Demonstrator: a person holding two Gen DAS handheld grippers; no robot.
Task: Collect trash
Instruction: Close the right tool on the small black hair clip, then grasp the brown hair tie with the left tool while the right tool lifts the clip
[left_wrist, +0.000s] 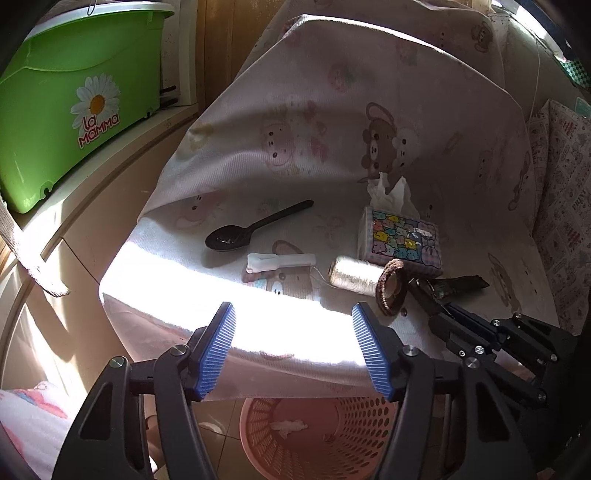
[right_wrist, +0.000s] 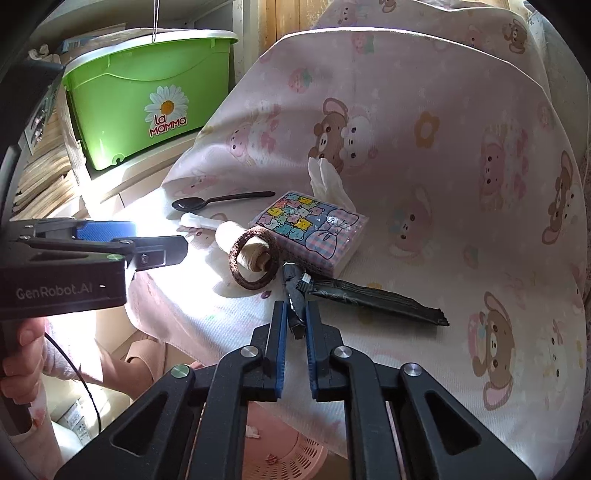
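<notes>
A long black wrapper lies on the pink bear-print cloth. My right gripper is shut on the wrapper's crumpled near end; it also shows in the left wrist view, at the wrapper. My left gripper is open and empty, above the cloth's sunlit front edge, over a pink perforated basket on the floor that holds a white scrap. In the right wrist view the left gripper is at the left and the basket is below.
On the cloth lie a black spoon, a white clip-like piece, a thread spool, a brown hair ring and a tissue pack with tissue sticking out. A green "La Mamma" bin stands on a ledge at left.
</notes>
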